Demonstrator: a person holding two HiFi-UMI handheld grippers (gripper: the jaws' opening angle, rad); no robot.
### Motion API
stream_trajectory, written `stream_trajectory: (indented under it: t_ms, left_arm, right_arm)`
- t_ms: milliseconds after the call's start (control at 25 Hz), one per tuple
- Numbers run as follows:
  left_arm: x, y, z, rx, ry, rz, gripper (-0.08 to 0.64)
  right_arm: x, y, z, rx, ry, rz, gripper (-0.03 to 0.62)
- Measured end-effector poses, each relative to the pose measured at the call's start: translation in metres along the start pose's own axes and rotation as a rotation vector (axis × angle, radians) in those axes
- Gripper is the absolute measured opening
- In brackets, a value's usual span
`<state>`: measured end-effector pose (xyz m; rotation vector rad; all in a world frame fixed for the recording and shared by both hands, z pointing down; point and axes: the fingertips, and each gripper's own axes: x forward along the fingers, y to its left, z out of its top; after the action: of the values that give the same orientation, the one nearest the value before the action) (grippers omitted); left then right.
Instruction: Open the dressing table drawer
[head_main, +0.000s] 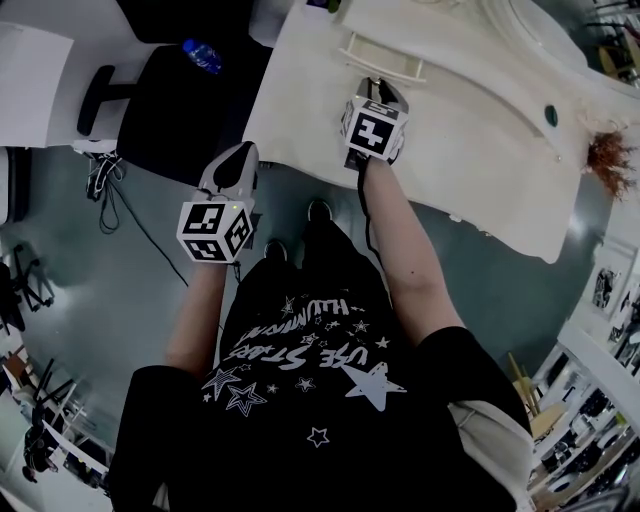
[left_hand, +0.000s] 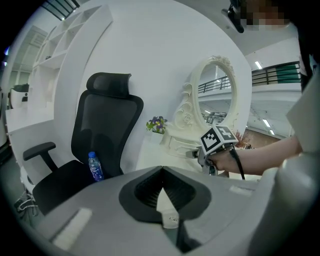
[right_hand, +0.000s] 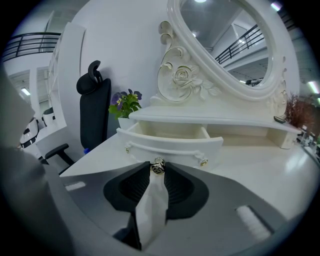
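Pinching the knob (right_hand: 158, 166) with the right tool (right_hand: 157, 173) to pull the drawer (right_hand: 175, 144) toward it; holding the left tool (left_hand: 163, 175) pressed together, spare.

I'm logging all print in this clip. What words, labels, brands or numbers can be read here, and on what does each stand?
"USE STARS": on the black shirt, upside down in the head view.
Second line on the shirt: too warped to read.
Water bottle label: too small to read.
Marker cubes: black-and-white patterns only, no letters.
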<state>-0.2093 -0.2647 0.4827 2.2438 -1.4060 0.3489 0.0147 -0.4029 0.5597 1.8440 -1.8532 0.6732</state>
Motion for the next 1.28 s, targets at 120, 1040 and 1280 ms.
stream_trajectory:
  t_ms: [120, 1040, 1280]
  left_arm:
    - [-0.004, -0.003, -0.003, -0.007, 0.0, -0.008, 0.002]
    - [-0.057, 0.004, -0.006, -0.004, -0.056, -0.028, 0.002]
    - [-0.109, 0.01, -0.009, -0.004, -0.11, -0.018, 0.002]
  right_arm:
    - [-0.004, 0.001, -0.003, 0.003, 0.007, -0.003, 0.121]
    - [-0.051, 0.01, -0.01, 0.0, -0.026, -0.004, 0.227]
    - [-0.108, 0.021, -0.015, 0.012, -0.079, -0.008, 0.225]
